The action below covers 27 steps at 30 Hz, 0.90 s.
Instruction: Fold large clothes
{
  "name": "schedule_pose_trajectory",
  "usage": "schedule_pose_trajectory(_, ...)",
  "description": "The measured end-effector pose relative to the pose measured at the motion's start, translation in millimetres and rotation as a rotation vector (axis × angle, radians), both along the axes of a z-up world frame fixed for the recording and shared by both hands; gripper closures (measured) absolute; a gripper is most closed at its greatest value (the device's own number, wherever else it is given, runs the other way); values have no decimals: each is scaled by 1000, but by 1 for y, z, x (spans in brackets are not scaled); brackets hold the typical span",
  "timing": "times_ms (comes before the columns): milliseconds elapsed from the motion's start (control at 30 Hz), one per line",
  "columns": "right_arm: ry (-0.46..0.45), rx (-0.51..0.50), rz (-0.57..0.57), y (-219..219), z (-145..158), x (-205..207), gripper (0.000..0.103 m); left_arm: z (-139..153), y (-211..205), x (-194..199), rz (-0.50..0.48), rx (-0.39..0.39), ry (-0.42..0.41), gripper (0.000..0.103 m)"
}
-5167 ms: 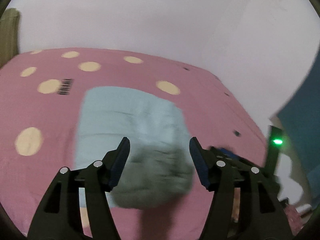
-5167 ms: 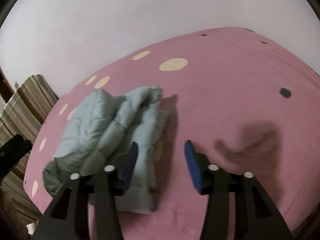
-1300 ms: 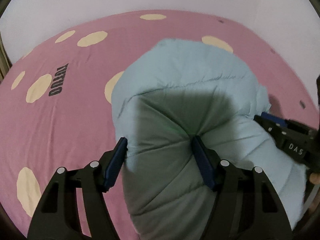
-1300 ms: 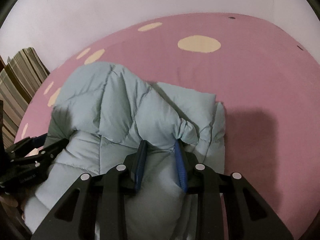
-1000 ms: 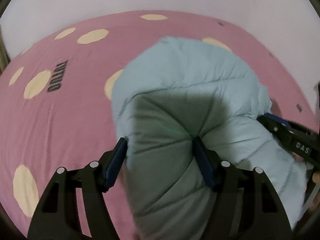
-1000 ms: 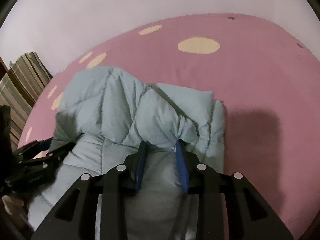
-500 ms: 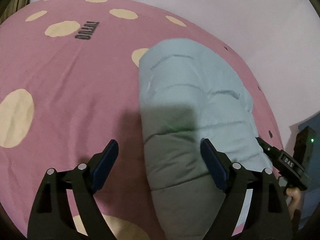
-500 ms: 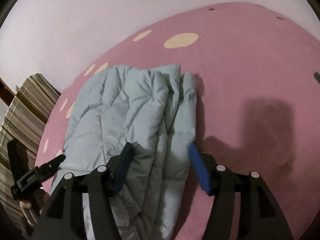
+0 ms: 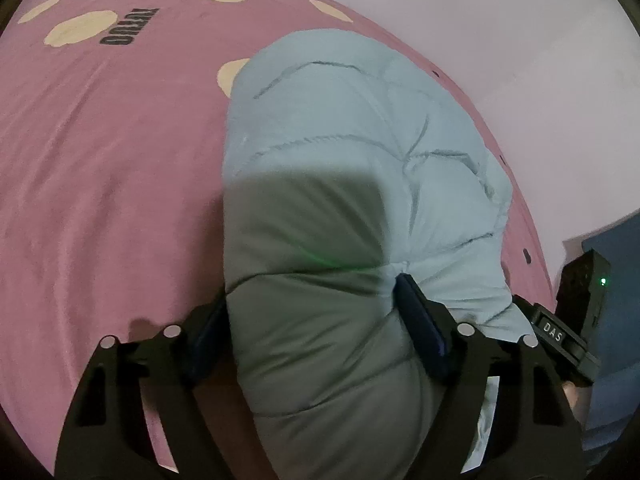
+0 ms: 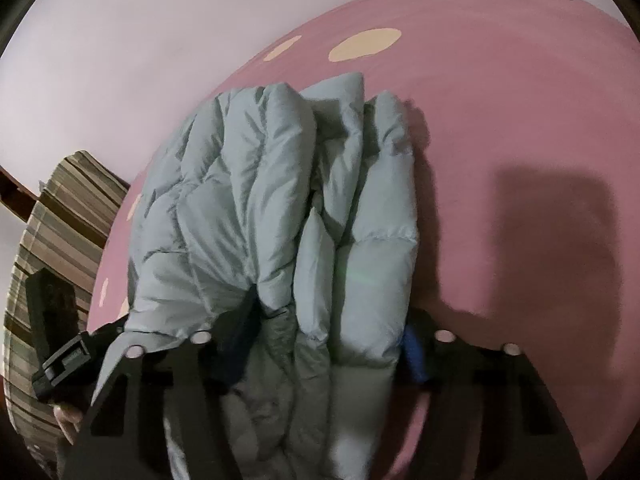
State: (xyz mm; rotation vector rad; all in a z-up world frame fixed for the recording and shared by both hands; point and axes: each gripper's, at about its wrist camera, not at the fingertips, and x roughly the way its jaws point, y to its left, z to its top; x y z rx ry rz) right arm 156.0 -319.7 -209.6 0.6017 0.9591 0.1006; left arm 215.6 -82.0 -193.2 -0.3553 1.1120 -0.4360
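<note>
Both grippers, left [image 9: 316, 312] and right [image 10: 328, 332], have re-seated lower on the folded jacket [image 9: 360, 168]; jaws closing around its bulk, regripping for the next fold.

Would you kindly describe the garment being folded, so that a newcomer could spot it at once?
Start at the pink bedsheet with cream dots that fills the scene. On it lies one bulky bundle, the jacket, folded into thick layers. It is the only pale blue-grey thing there, puffy and quilted with stitched seams, unlike the flat sheet around it.
</note>
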Motion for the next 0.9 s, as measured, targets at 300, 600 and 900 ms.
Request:
schedule_pose_trajectory(300, -34, 87, 17, 6, -3, -2, 75, 5, -6, 2, -18, 9, -18, 33)
schedule_pose_trajectory(600, -77, 84, 59, 22, 6, 11, 78, 10, 7, -3, 6, 3, -29, 35)
schedule_pose_trajectory(900, -98, 96, 117, 53, 10, 49, 79, 13, 31, 9, 70, 22, -34, 36)
